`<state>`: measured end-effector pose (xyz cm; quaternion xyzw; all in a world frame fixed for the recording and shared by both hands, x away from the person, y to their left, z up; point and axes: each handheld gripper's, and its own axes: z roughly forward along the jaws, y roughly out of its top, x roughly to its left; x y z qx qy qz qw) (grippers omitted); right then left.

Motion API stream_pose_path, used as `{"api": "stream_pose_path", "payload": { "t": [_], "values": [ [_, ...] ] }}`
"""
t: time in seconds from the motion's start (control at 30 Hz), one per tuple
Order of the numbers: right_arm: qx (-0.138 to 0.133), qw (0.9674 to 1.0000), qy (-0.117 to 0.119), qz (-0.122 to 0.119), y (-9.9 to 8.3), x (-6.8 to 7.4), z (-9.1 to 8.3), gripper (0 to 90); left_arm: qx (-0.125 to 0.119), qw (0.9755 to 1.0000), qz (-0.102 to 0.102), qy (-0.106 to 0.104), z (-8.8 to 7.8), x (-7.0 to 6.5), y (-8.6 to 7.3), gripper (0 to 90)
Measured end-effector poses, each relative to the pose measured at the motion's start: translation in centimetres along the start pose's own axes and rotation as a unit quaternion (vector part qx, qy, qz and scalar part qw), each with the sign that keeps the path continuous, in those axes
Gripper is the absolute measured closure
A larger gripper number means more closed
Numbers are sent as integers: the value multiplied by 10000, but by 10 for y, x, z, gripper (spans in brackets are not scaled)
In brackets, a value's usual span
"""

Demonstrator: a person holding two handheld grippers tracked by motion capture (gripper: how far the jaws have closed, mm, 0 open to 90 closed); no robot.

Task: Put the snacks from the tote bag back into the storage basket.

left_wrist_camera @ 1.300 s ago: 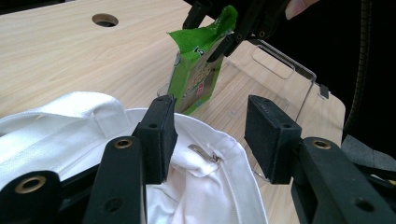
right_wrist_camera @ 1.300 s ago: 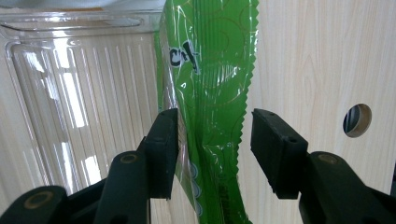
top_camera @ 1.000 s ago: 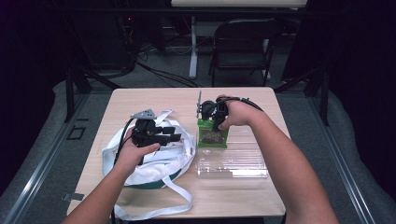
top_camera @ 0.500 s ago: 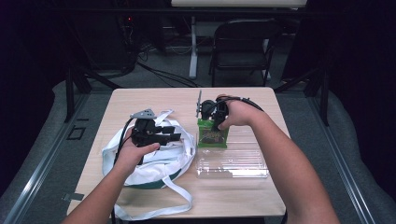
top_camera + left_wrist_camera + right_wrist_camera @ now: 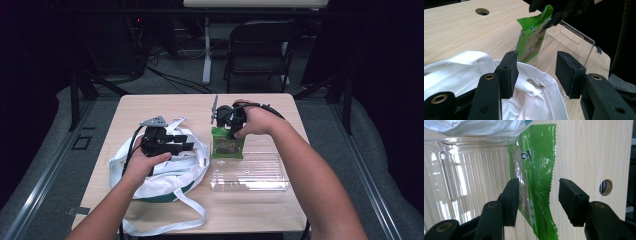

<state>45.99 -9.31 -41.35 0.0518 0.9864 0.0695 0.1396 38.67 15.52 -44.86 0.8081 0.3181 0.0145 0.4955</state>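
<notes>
So there's a light wooden desk point(image 5: 260, 210) with a person leaning in from the near side, one gripper in each hand. The left gripper point(image 5: 186, 146) is parked over a white cloth bag point(image 5: 170, 177) with long straps, sitting on the left half of the desk. In the left gripper view its jaws are spread apart with nothing between them, just hovering above the bag's white rim point(image 5: 541, 82), where a small metal clasp point(image 5: 535, 84) shows.

The right gripper point(image 5: 227, 131) is at the top of a green snack packet point(image 5: 227, 146), which stands roughly upright near the middle of the desk, right at the far edge of a clear plastic tray point(image 5: 250, 175) and just beside the bag. From the left gripper view the packet's point(image 5: 531, 40) crinkled top looks like it's between the other gripper's jaws. But in the right gripper view the jaws sit wide apart on either side of the packet point(image 5: 536, 170), with a visible gap on the right, so I'd call it open around the packet, not clamped.

There's a folding chair point(image 5: 260, 50) behind the desk.
</notes>
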Motion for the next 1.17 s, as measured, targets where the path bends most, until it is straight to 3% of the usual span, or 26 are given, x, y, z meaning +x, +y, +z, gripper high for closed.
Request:
{"api": "stream_pose_path", "payload": {
  "t": [0.27, 0.4, 0.47, 0.53, 0.7, 0.8, 0.97, 1.03, 1.1, 1.13, 1.17],
  "values": [
    [-251, 9992, -102, 300, -8, 5, -23, 511, -17, 10000, -46, 62, -4, 3, -2, 519],
    [-581, 9967, -65, 567, -15, 9, -33, 515, -37, 9999, -66, 111, -6, 4, -2, 519],
    [-631, 9959, -165, 620, -18, 13, -37, 517, -43, 9999, -81, 113, -8, 5, -3, 519],
    [-856, 9933, -157, 754, -24, 17, -41, 518, -48, 9998, -93, 148, -9, 6, -4, 519],
    [-1085, 9866, -289, 1187, -41, 23, -45, 518, -38, 9996, -128, 234, -12, 8, -8, 519],
    [-1200, 9807, -392, 1495, -53, 27, -48, 517, -45, 9994, -145, 313, -14, 10, -11, 517],
    [-1575, 9633, -629, 2081, -76, 43, -53, 515, -60, 9987, -170, 478, -18, 14, -15, 510],
    [-1854, 9508, -664, 2394, -86, 51, -54, 507, -50, 9984, -186, 536, -20, 14, -18, 504],
    [-2142, 9356, -684, 2721, -96, 60, -53, 500, -60, 9983, -241, 534, -21, 16, -20, 504],
    [-2206, 9322, -708, 2781, -100, 63, -53, 500, -108, 9981, -278, 545, -21, 16, -22, 504],
    [-2231, 9310, -730, 2795, -104, 66, -52, 500, -86, 9980, -294, 546, -21, 16, -23, 504]
  ]
}}
